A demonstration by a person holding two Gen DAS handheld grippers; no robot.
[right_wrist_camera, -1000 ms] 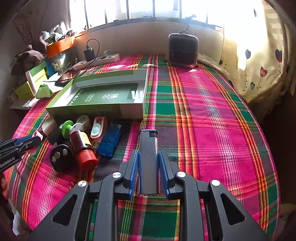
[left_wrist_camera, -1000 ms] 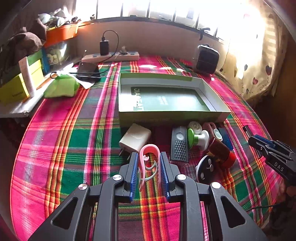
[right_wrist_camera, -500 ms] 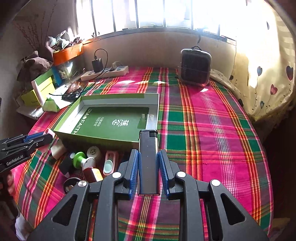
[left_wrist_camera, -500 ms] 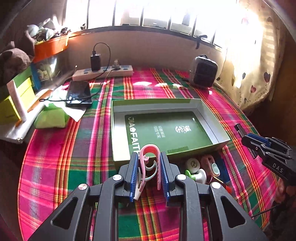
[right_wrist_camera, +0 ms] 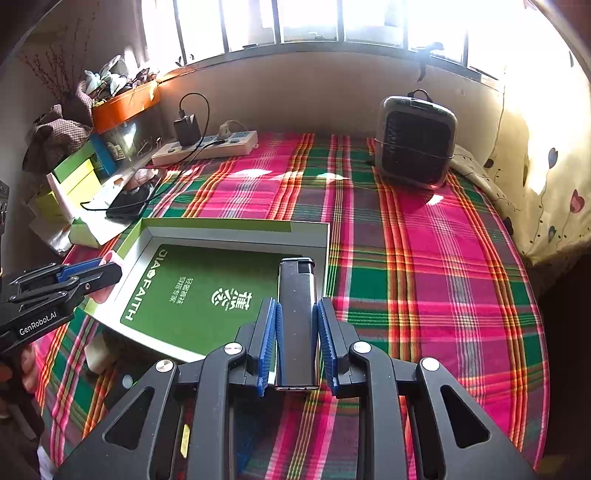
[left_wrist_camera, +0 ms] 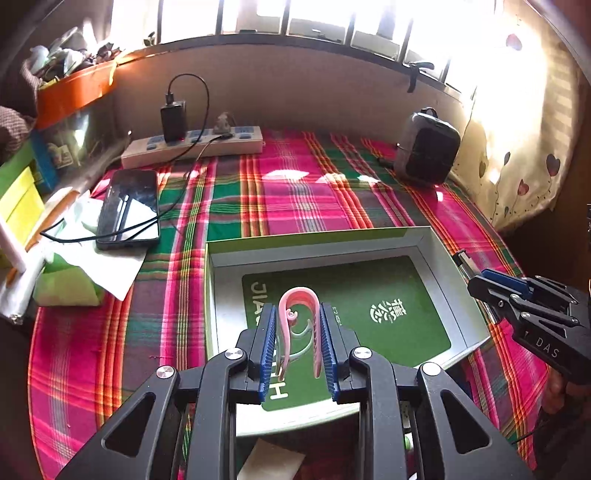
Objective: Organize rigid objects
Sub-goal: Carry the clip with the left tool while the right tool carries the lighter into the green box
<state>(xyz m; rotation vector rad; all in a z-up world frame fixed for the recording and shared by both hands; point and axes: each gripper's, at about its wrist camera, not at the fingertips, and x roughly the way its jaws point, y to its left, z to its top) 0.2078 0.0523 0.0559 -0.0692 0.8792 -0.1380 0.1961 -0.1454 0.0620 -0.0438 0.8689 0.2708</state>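
Plaid cloth [right_wrist_camera: 424,258] under green tray [right_wrist_camera: 236,230]; sunlit window [right_wrist_camera: 314,18] behind.

We look steeply down from both wrist cameras, close above the green box [left_wrist_camera: 436,258], facing the window. Both views share the box, plaid cloth [right_wrist_camera: 424,258], power strip [left_wrist_camera: 192,147] and heater [right_wrist_camera: 415,142].

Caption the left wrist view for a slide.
Left gripper holds a pink hair clip above the open green box.
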